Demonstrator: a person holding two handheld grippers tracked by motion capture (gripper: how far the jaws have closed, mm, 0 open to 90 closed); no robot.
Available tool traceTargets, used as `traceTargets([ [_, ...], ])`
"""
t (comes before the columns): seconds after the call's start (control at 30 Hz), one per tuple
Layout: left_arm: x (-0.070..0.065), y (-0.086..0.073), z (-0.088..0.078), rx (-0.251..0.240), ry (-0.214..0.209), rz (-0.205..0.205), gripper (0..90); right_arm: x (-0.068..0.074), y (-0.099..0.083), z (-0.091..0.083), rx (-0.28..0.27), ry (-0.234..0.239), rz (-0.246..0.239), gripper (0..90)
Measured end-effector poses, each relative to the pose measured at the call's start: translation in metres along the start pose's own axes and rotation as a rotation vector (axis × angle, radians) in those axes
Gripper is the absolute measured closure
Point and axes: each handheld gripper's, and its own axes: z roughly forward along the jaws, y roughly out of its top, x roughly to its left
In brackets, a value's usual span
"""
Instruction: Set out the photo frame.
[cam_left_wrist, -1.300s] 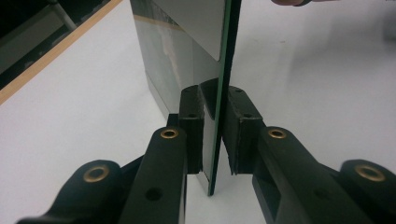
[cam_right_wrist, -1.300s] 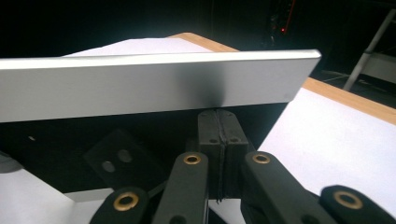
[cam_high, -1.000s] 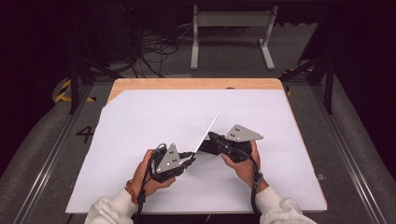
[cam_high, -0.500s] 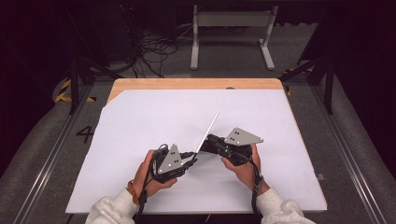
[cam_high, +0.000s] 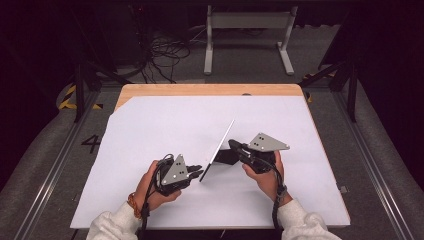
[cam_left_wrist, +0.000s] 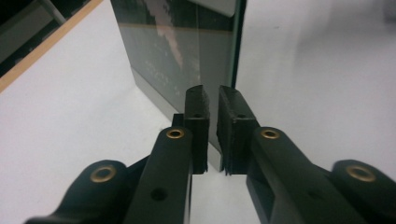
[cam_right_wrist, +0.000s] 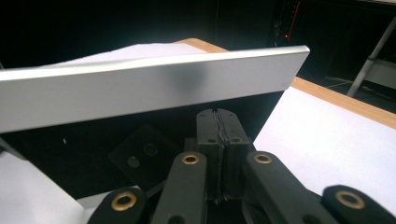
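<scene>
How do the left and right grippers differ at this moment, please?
The left gripper's jaws, which have just been closing, show a narrow gap, while the right gripper's pads meet. The left gripper sits at the panel's near corner by its glossy face, and the right gripper is behind its black back. Both are low over the white sheet, aimed at the panel.

Bright tabletop, dark surroundings, soft close-ups.

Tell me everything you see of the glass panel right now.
The glass panel stands on edge on the white table. It is thin, dark and reflective in front, silver-rimmed, with a black stand behind. The left gripper, jaws just closing, straddles its near bottom corner; contact is unclear. The right gripper is shut behind it.
</scene>
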Motion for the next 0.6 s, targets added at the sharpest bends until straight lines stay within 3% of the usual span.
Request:
traceTargets([
  [0.17,0.0008,-0.0004,0.0072,0.0,-0.01,-0.019,86.5,0.0036,0.004,0.003,-0.009,0.001,-0.007,89.5],
  [0.27,-0.0019,0.0014,0.0101,0.005,-0.007,-0.004,87.7,0.0062,0.0042,0.0036,-0.007,0.01,-0.012,89.6],
  [0.6,-0.0061,0.0048,0.0104,-0.009,-0.013,-0.009,88.9,0.0096,0.0045,0.0047,-0.003,0.029,-0.015,89.7],
])
